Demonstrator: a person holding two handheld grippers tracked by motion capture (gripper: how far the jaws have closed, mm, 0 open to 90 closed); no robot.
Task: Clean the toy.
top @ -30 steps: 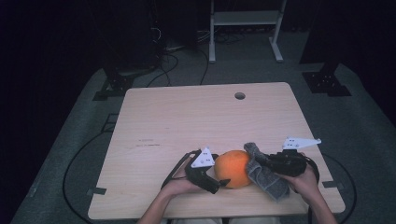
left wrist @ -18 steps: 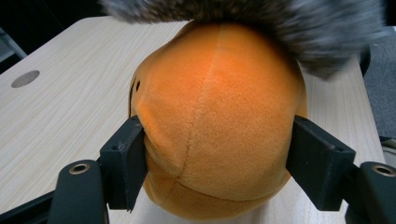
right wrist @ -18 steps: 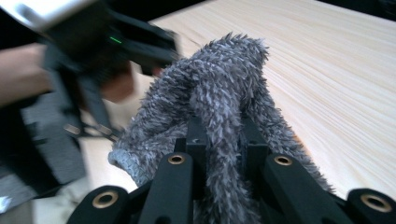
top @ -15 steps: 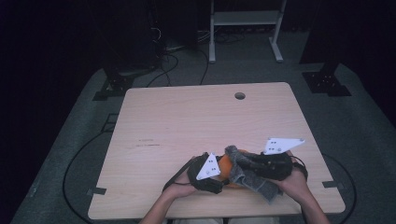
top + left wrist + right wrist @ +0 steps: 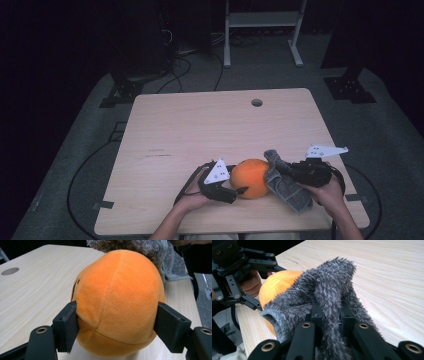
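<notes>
Plush, round and orange, is seen near the front edge of the wooden table point(image 5: 200, 125), a little right of the middle. The orange plush ball point(image 5: 251, 178) is gripped by the left gripper point(image 5: 239, 191): in the left gripper view its two black jaws are pressed against either side of the ball, one low on each flank, and the fabric is dented slightly where the left one bites. A dark stitched mark is just made out on the ball's left side in that view.

A grey fuzzy cloth point(image 5: 285, 181) is clamped by the right gripper point(image 5: 329, 312); in the right gripper view the jaws are closed tight on a pinched fold of it, with fur standing up above them. The cloth is draped against the right side of the ball, touching it, and its lower end is laid on the table toward the front edge. The left gripper and the hand holding it point(image 5: 250, 285) are caught at upper left of the right gripper view, just beyond the ball.

A round hole point(image 5: 257, 102) is noted at the table's far side.
</notes>
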